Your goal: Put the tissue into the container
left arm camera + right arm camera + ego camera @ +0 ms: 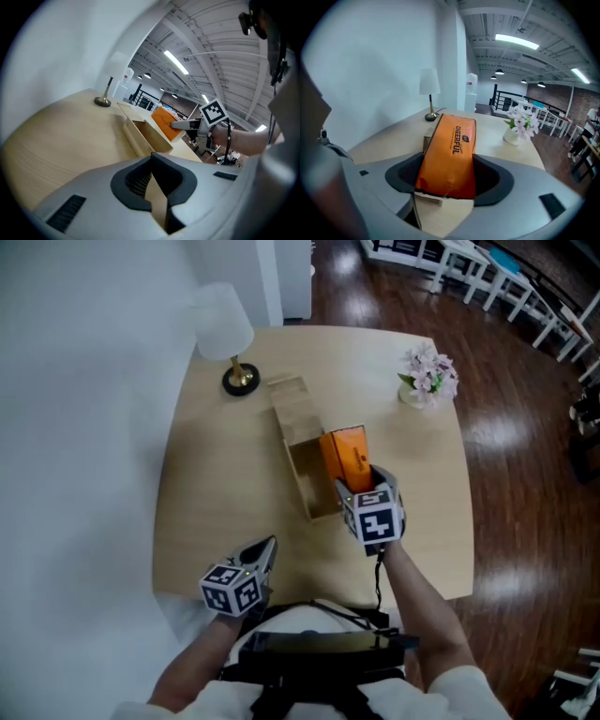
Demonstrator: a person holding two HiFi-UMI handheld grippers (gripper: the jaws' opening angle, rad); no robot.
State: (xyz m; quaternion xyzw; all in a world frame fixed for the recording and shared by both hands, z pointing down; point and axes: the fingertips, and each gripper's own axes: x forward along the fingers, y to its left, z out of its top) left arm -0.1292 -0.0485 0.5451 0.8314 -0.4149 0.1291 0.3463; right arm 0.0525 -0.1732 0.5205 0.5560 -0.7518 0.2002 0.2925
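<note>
My right gripper (361, 480) is shut on an orange tissue pack (344, 457), gripping its near end. The pack (450, 154) points away from me, tilted over the right wall of an open wooden box (307, 476) in the middle of the table. The box's sliding lid (292, 407) sticks out past its far end. In the left gripper view the pack (165, 122) hangs above the box (145, 136). My left gripper (265, 547) rests low at the table's near edge, left of the box, its pads (168, 178) together with nothing between them.
A white-shaded lamp (225, 329) on a dark round base stands at the far left of the light wooden table (216, 493). A small vase of pale flowers (428, 373) sits at the far right. Dark wooden floor surrounds the table, with a white wall to the left.
</note>
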